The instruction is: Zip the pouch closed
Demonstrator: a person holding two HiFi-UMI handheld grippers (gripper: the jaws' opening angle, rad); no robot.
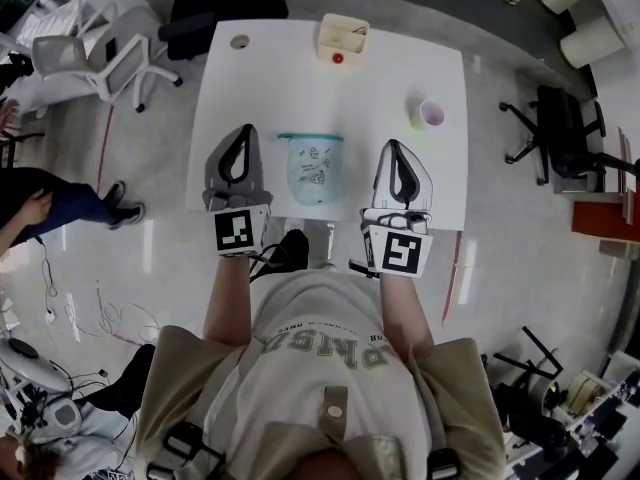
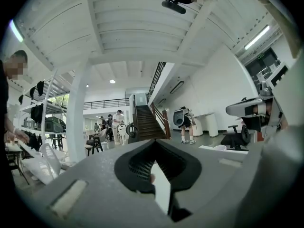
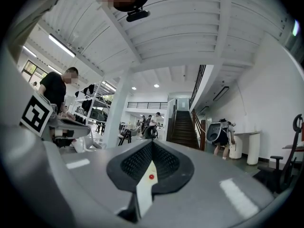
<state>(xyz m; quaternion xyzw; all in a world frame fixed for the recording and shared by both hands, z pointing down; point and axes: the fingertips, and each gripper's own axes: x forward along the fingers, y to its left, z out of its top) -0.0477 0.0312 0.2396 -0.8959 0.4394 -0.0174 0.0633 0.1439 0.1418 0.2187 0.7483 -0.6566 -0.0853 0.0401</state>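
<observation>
**Fingers.** The left gripper's fingers were pressed together, tip to tip, with nothing between them. The right gripper's fingers were likewise shut and empty. Both pointed level over the near part of the tabletop, so each gripper's own view showed only the hall beyond.

**Pouch**. It was pale and translucent with printed doodles, and a teal zip strip ran along its far edge. It lay flat on the tabletop between the two grippers, near both and touching neither. The head view was too small to show whether the zip was drawn fully shut.

**Placement, as judged.** One gripper stood on each side of the pouch, which suits one steadying the fabric while the other works the slider. The same pose fits hands about to come in and hands drawn back from a closed zip.

**Other items.**
- A cup stood at the far right, well apart from the pouch.
- A cream box sat at the far edge.
- A red ball lay just beside the box.
</observation>
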